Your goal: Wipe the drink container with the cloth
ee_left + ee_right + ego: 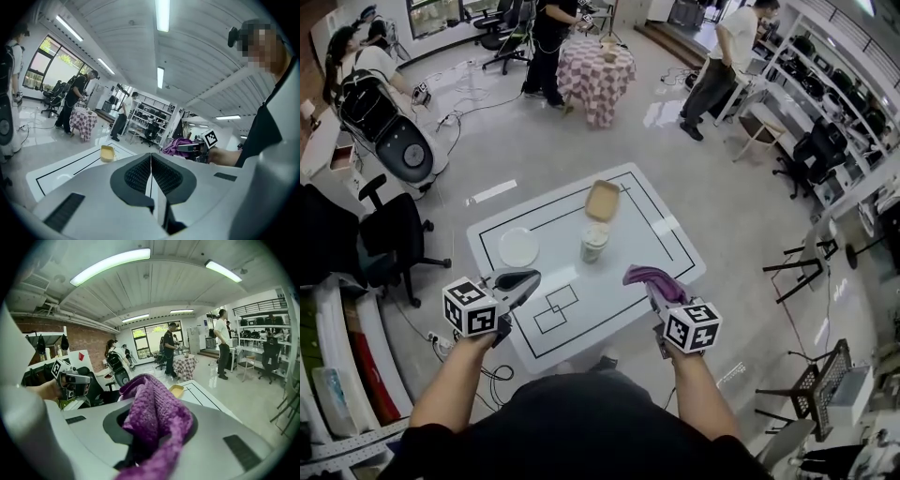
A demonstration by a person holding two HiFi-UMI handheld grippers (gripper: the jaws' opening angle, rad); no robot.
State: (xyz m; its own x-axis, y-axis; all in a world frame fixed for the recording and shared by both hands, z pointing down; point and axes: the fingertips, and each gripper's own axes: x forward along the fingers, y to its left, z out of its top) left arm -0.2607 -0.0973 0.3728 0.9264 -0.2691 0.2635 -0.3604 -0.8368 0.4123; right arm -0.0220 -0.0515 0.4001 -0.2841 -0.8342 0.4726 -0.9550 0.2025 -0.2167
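The right gripper [149, 430] is clamping a purple cloth [157, 404], which is bunching up over the jaws and draping down toward the camera. Beyond it, a yellow tray [176, 390] is lying on the white table [206, 398]. At the left, a hand [43, 391] is holding the left gripper [77, 379].

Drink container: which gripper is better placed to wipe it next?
Right. The right gripper is shut on the purple knitted cloth; the left gripper is shut and empty. The pale green lidded cup stands ahead of both.
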